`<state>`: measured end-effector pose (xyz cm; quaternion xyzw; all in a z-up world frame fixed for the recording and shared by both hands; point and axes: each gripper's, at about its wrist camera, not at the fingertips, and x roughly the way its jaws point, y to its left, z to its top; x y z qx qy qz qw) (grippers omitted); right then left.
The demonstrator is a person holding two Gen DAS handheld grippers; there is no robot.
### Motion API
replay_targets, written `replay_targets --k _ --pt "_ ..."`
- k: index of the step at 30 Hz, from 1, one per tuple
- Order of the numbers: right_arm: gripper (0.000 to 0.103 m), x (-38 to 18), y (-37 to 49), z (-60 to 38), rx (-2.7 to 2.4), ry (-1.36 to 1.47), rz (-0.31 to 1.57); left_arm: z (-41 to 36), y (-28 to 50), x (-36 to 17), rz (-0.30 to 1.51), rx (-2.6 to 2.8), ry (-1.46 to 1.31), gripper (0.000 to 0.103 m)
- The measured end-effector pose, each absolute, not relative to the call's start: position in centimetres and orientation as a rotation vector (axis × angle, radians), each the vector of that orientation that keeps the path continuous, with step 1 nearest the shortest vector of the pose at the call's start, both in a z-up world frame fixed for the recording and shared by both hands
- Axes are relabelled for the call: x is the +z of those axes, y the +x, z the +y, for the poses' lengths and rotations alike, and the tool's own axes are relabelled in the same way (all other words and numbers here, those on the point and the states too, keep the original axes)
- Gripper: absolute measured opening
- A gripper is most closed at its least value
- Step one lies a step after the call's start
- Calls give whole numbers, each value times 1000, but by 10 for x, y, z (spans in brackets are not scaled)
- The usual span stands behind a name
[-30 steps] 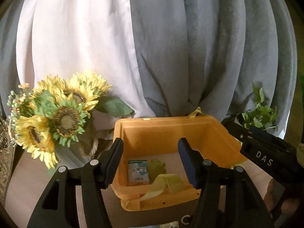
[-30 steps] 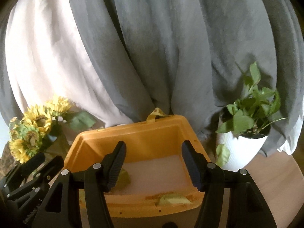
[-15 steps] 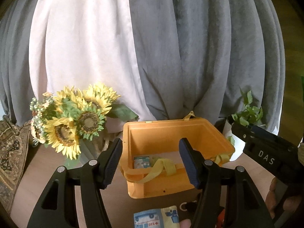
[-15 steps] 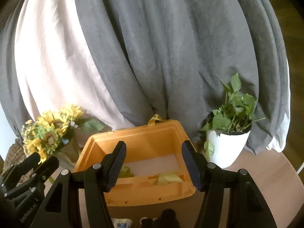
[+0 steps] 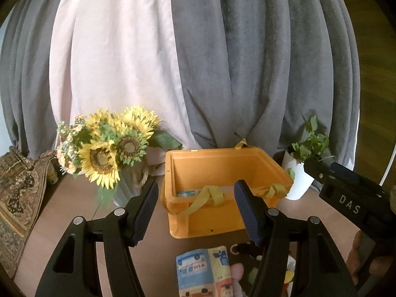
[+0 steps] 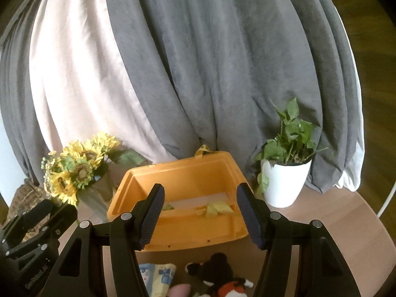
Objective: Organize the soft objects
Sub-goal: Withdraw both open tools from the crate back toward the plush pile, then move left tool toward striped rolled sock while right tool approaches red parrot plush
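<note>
An orange bin (image 5: 222,198) (image 6: 185,210) stands on the brown table with green straps (image 5: 210,194) hanging over its rim. Inside it lie a small blue item (image 5: 185,193) and a yellow-green piece (image 6: 217,208). In front of the bin lie a soft cloth book with vehicle pictures (image 5: 205,269) (image 6: 158,274), a black plush toy (image 6: 217,272) and a pink soft thing (image 6: 179,290). My left gripper (image 5: 196,188) hovers open, short of the bin and above the book. My right gripper (image 6: 201,188) is open too, above the plush toy. Neither holds anything.
A sunflower bouquet (image 5: 111,148) (image 6: 74,170) stands left of the bin. A white potted plant (image 6: 284,185) (image 5: 299,180) stands to its right. Grey and pale curtains hang behind. A patterned cloth (image 5: 17,193) lies far left. The round table's edge (image 6: 366,212) curves at right.
Both grippers have drawn back from the bin and risen a little. The bin looks smaller and farther, and the cloth book and plush toy have come into view below the fingers.
</note>
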<state>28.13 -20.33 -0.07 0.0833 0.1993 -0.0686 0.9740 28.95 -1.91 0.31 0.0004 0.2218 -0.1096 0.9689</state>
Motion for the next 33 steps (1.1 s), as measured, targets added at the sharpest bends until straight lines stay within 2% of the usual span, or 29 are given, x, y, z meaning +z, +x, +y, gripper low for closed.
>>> replay_targets --k 14,33 --pt "62 -11 234 -188 -131 181 417 -4 240 -14 484 -232 15 65" --pt "62 -67 198 -189 -147 196 555 -17 211 -69 593 -312 94 65"
